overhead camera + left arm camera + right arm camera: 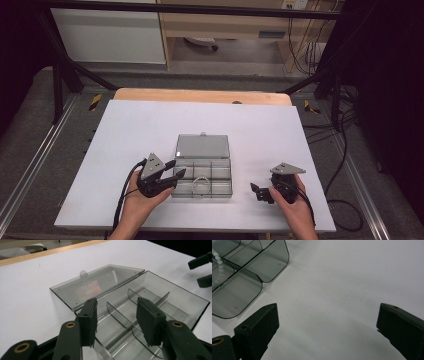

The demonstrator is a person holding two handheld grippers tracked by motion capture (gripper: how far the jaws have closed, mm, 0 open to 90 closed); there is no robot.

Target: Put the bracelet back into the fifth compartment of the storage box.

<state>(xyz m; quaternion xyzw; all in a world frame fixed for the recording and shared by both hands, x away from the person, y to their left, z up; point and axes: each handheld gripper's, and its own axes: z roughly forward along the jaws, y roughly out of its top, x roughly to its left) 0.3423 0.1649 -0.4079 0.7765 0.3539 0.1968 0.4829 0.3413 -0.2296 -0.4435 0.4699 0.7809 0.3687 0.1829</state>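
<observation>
A clear grey compartment box [180, 192] sits in the middle of the white table, its lid [203, 146] folded flat behind it. A ring of white beads [201, 183] lies in a front compartment, and some of the beads [216, 256] show in the right gripper view. My left gripper [176, 168] hangs over the box's left end, open, with nothing between its pads [86, 322]; the box's dividers [118, 315] lie below it. My right gripper [257, 192] rests to the right of the box, open wide over bare table [327, 325].
The white tabletop [125, 130] has free room on every side of the box. A wooden edge [200, 95] runs along the far side. Black frame legs and cables [345, 165] stand on the floor around the table. The right gripper's jaws also appear far off in the left gripper view.
</observation>
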